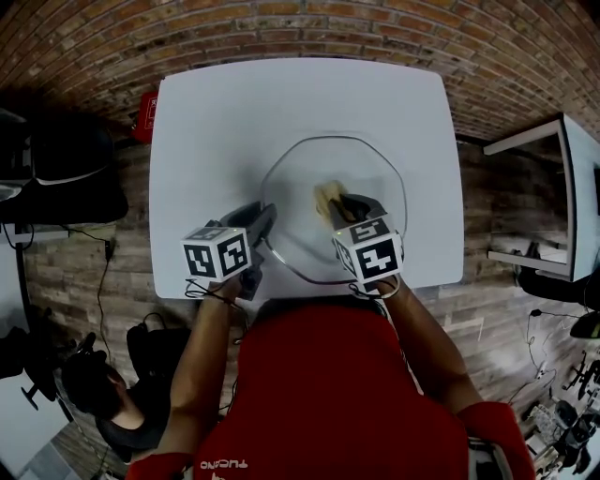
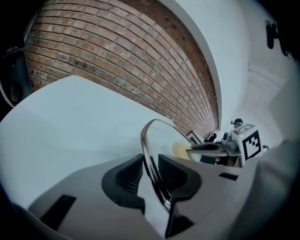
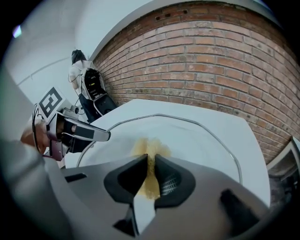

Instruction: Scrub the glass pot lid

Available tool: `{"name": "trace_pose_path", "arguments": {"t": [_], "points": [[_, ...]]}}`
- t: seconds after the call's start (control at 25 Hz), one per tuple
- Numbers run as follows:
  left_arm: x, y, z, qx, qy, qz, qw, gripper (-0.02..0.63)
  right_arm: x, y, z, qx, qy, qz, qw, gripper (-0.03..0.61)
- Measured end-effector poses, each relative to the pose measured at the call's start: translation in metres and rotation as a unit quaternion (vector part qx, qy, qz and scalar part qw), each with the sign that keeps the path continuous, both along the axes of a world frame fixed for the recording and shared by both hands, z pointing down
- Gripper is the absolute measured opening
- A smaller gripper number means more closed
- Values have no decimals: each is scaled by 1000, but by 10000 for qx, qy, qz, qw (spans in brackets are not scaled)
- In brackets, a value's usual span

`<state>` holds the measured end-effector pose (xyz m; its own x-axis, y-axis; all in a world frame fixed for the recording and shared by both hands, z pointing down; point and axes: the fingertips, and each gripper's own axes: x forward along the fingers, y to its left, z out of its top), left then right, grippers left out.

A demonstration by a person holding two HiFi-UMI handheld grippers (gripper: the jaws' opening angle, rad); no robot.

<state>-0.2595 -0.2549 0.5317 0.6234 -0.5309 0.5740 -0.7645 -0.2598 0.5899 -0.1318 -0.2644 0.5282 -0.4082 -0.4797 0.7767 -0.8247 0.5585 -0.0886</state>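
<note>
The glass pot lid (image 1: 370, 183) lies on the white table (image 1: 225, 112), its metal rim (image 2: 149, 140) running between the jaws of my left gripper (image 1: 265, 218), which is shut on the rim at the lid's near left edge. My right gripper (image 1: 345, 208) is shut on a yellow sponge (image 1: 326, 197) that rests on the glass near the lid's middle. In the right gripper view the sponge (image 3: 149, 149) is squeezed between the two black pads (image 3: 129, 178), and the lid (image 3: 201, 136) spreads out beyond it. The left gripper (image 3: 89, 133) shows at that view's left.
A brick wall (image 1: 281, 28) runs behind the table. A red object (image 1: 147, 112) sits off the table's far left corner. A second white table (image 1: 577, 187) stands at the right, dark bags and cables (image 1: 56, 169) at the left on the wood floor.
</note>
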Motion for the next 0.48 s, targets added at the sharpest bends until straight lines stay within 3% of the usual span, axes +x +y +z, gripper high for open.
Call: {"name": "trace_pose_path", "arguments": {"t": [0.16, 0.48], "points": [[0, -1, 0, -34, -6, -93, 10000, 104, -1, -1, -10, 104, -54, 63, 9999, 54], [-2, -2, 0, -73, -20, -256, 9996, 95, -30, -37, -37, 385, -626, 460, 9962, 52]]}}
